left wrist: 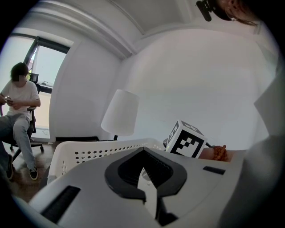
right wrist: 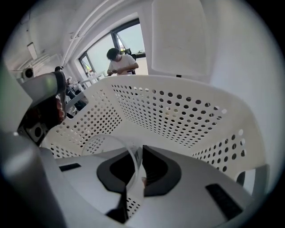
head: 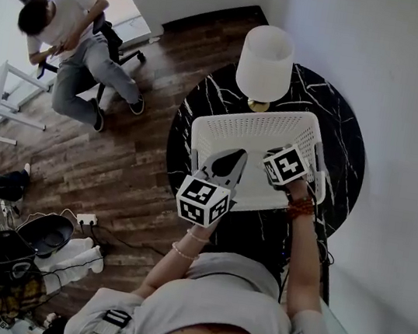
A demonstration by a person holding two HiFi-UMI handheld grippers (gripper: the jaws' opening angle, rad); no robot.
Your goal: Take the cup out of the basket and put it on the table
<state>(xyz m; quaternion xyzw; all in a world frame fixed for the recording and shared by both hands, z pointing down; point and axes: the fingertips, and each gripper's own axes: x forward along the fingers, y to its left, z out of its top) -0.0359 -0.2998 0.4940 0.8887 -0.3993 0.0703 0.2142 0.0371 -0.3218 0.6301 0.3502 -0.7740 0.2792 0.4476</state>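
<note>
Down inside the white perforated plastic basket (right wrist: 178,111), the right gripper (right wrist: 138,149) has its jaws pinched on the thin wall of the clear plastic cup (right wrist: 111,144). The cup's round rim spreads to that gripper's left, within the basket. The left gripper (left wrist: 143,153) hovers at the basket's near rim, jaws drawn together on nothing. Ahead of it a white-shaded lamp (left wrist: 120,111) stands on the round black marble table (head: 346,145).

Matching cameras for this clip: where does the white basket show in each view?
Head view: basket at centre, on the black table.
Left gripper view: basket rim at lower left.
Right gripper view: basket wall fills the middle.
Shared landmark: the seated person.
</note>
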